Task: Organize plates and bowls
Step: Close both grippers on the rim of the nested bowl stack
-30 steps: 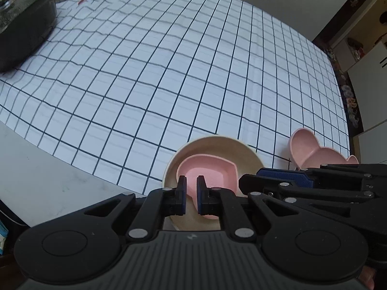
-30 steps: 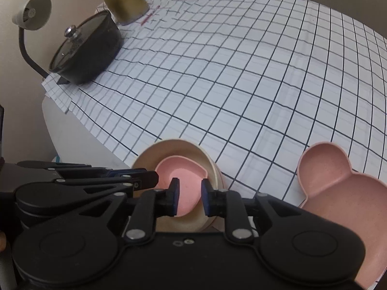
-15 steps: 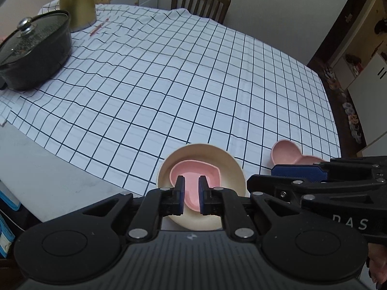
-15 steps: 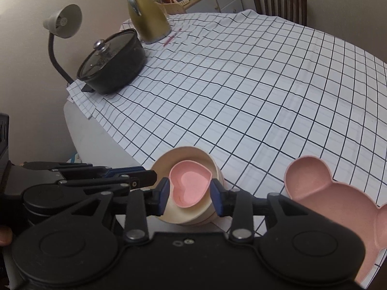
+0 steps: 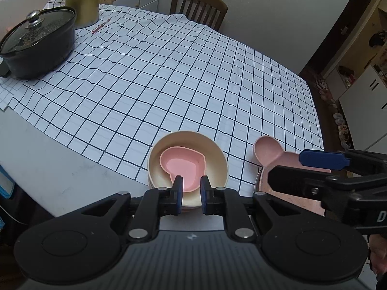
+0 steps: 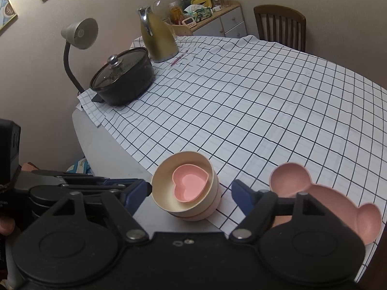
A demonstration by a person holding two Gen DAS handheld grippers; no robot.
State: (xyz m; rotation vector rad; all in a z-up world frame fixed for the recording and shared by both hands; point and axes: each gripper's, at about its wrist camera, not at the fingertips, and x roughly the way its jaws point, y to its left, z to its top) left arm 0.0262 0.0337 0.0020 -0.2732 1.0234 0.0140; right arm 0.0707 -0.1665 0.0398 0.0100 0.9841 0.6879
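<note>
- The left tongs (image 5: pixel 189 194) had their blue pads drawn nearly together with nothing between them, and hung above the near rim of the stacked bowls, touching none.
- The right tongs (image 6: pixel 191 194) had just been opening; their jaws stood wide on either side of the stack, clear of it, and gripped nothing.
- Between and below both tongs sat the small pink heart-shaped plastic bowl (image 6: pixel 190 184), nested inside the round cream-coloured bowl (image 6: pixel 164 188), which itself rested on at least one more bowl of like shape. Nesting smallest into largest probably served to save room and steady the pile.
- Just beside that stack, on the right, lay the pink bear-head-shaped divided plate (image 6: pixel 333 200), apart from the bowls and half over the desk's near edge; it looked the likeliest piece left to sort.
- Stack and plate sat at the near border of the white tablecloth with a dark grid (image 6: pixel 254 111), close to the bare grey desk (image 6: pixel 101 149).
- Well apart, at the far left corner, stood the black lidded cooking pot (image 6: pixel 123 82) and the olive-gold metal jug (image 6: pixel 158 39), seemingly out of the sorting.
</note>
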